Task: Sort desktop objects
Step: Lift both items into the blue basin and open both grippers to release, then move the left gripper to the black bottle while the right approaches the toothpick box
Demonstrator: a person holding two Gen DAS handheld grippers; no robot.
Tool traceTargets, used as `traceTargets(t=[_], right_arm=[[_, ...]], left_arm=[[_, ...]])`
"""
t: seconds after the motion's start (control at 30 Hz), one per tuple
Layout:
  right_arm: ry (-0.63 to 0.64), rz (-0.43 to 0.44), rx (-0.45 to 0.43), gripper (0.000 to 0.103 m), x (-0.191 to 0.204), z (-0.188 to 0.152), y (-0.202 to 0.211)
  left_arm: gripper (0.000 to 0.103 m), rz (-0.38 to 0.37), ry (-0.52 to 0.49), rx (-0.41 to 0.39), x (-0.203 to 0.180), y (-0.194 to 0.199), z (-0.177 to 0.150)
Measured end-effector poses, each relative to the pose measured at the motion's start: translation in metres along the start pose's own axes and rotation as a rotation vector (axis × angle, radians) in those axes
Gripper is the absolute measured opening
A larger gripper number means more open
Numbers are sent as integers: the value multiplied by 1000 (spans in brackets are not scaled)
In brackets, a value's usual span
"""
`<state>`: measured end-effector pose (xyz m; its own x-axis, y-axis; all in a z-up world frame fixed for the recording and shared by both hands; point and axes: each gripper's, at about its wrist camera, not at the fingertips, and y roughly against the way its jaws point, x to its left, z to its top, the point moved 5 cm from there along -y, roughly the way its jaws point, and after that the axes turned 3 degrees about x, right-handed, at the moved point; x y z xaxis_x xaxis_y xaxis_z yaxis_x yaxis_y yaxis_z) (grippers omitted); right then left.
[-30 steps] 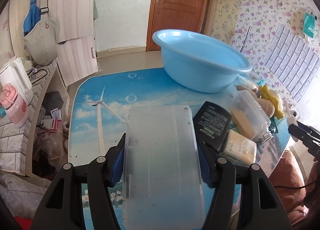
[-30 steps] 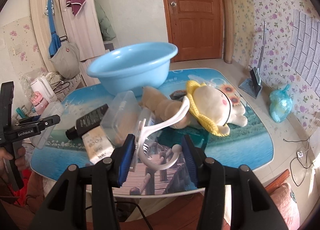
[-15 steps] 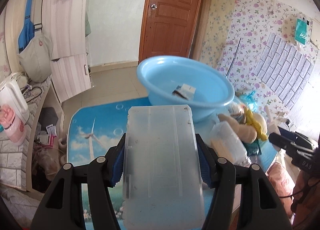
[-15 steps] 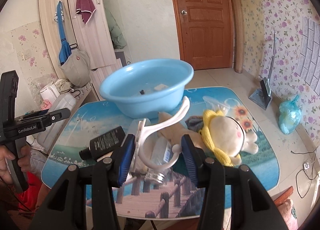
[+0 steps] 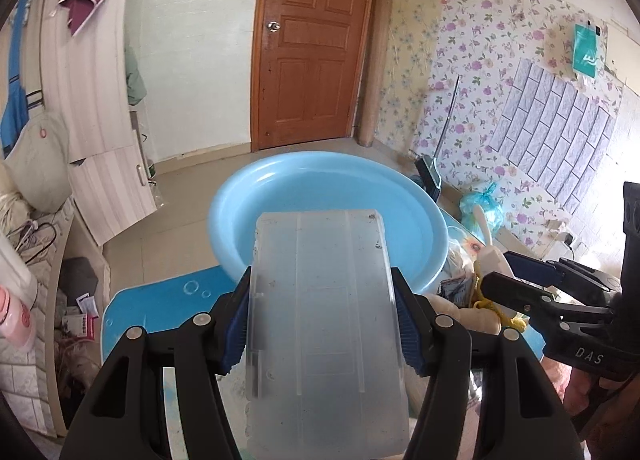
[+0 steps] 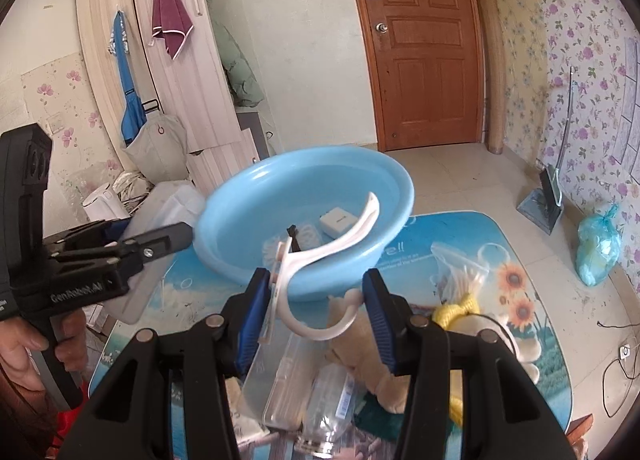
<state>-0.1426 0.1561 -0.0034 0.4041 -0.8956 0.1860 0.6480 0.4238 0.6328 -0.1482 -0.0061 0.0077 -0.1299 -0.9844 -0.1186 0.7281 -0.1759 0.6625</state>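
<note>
Left claw (image 5: 322, 326): blue pads clamp both long sides of a clear, flat box (image 5: 324, 324), held level in the air with its far end over the near rim of the basin (image 5: 240, 219). Seen from the right wrist view, the same left claw (image 6: 160, 236) sits beside the basin's left rim, gripped by a hand (image 6: 24, 344).

Right claw (image 6: 316, 312): its pads are set fairly wide, and a white hook (image 6: 332, 248) sits between them. The hook's flat plate lies against the left pad and its curled end reaches toward the right pad; whether that end touches the pad cannot be told. The hook's long arm rises in front of the basin (image 6: 280, 195).

Basin: light blue, round, toward the far edge of the surface (image 6: 460, 227). Inside lie a small white block (image 6: 338, 221), a dark item and a pale one, too small to identify.

Near edge of the surface, below the right claw: a clear container (image 6: 280, 384), a plush toy (image 6: 360, 360) with yellow trim, and a plastic bag (image 6: 460, 272) toward the right edge.
</note>
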Motion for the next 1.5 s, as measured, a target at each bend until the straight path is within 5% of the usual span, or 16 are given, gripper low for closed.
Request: traceTargets(t=[0.33, 0.47, 0.63, 1.5], right_arm=[[24, 35, 19, 47, -1, 23, -39], [18, 54, 32, 47, -1, 30, -55], [7, 49, 40, 53, 1, 29, -61], [-75, 2, 48, 55, -13, -39, 8]], left_arm=[[62, 2, -55, 46, -2, -52, 17], [76, 7, -42, 43, 3, -57, 19], [79, 16, -3, 45, 16, -55, 14], [92, 78, 52, 90, 21, -4, -72]])
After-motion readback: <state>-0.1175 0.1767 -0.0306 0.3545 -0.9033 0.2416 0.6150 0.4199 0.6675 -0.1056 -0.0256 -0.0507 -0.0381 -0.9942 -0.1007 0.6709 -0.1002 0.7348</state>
